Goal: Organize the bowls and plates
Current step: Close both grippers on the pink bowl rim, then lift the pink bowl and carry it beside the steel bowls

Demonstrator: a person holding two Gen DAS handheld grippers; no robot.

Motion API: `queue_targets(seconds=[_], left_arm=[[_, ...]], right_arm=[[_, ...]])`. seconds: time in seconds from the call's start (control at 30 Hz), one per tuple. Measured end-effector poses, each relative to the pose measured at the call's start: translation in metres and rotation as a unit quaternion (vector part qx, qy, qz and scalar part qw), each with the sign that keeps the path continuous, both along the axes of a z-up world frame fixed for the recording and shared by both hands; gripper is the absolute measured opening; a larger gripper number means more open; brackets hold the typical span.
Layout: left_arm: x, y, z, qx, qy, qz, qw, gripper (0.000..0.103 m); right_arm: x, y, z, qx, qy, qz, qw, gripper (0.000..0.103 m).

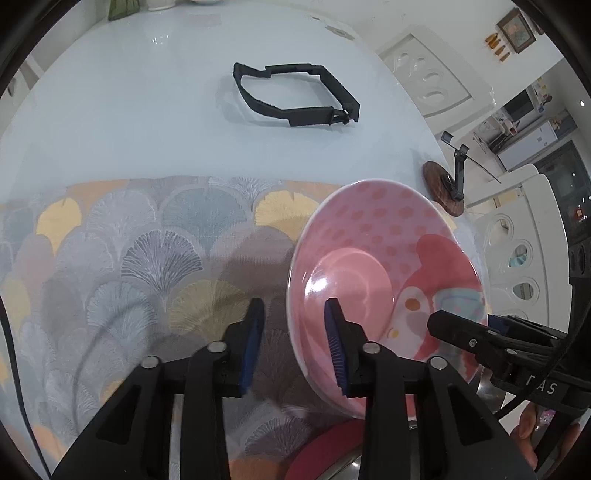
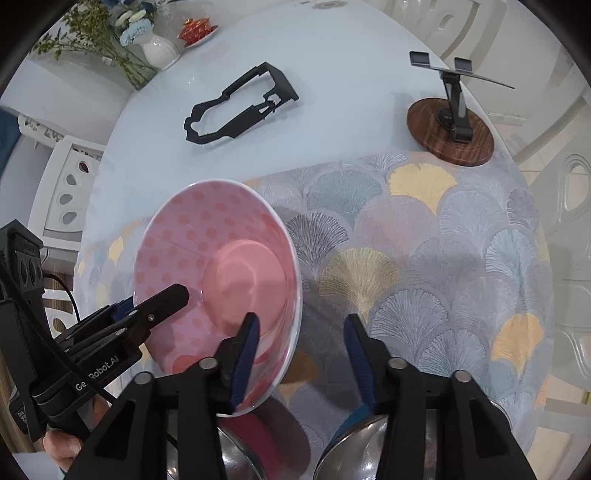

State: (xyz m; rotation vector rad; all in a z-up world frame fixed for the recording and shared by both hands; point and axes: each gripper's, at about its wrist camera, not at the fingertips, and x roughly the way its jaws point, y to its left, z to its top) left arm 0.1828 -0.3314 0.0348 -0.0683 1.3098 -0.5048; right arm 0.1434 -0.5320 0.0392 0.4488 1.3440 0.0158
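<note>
A pink polka-dot plate (image 1: 373, 258) with a cartoon print is tilted up on edge above the patterned cloth (image 1: 129, 258). In the left wrist view my left gripper (image 1: 295, 347) is open, with the plate's rim between its fingers. The right gripper (image 1: 480, 343) reaches in from the right, against the plate's face. In the right wrist view the plate (image 2: 221, 266) stands at left, and my right gripper (image 2: 301, 358) is open across its lower rim. The left gripper (image 2: 147, 314) touches the plate from the left. Steel bowls (image 2: 354, 443) lie below the fingers.
A black plastic frame (image 1: 295, 96) lies on the white table (image 1: 129, 110). A wooden-based stand (image 2: 450, 133) sits at the cloth's far right corner. A vase of flowers (image 2: 159, 48) and a small dish (image 2: 197, 31) stand at the far edge. White chairs surround the table.
</note>
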Motion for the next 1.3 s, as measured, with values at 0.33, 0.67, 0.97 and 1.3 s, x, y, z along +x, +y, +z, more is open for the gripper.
queue_targets(seconds=[0.33,0.67,0.97,1.3], left_arm=[[-0.01,-0.008,0.019,-0.002,-0.049,-0.017,0.9986,0.019],[-0.028,0.01,0.071,-0.029,-0.099,0.01,0.9946,0.019],[-0.079,0.042,0.134,-0.047,-0.154,0.033,0.9864,0.019],[-0.169,0.08,0.156,-0.068,-0.167,0.019,0.9834,0.019]], right_arm=[[-0.002,0.021,0.011,-0.038,-0.023,0.038,0.998,0.016],[-0.019,0.031,0.06,-0.047,-0.085,0.052,0.994,0.016],[-0.062,0.054,0.124,-0.04,-0.14,0.063,0.987,0.016],[-0.157,0.092,0.159,-0.057,-0.159,0.058,0.984,0.017]])
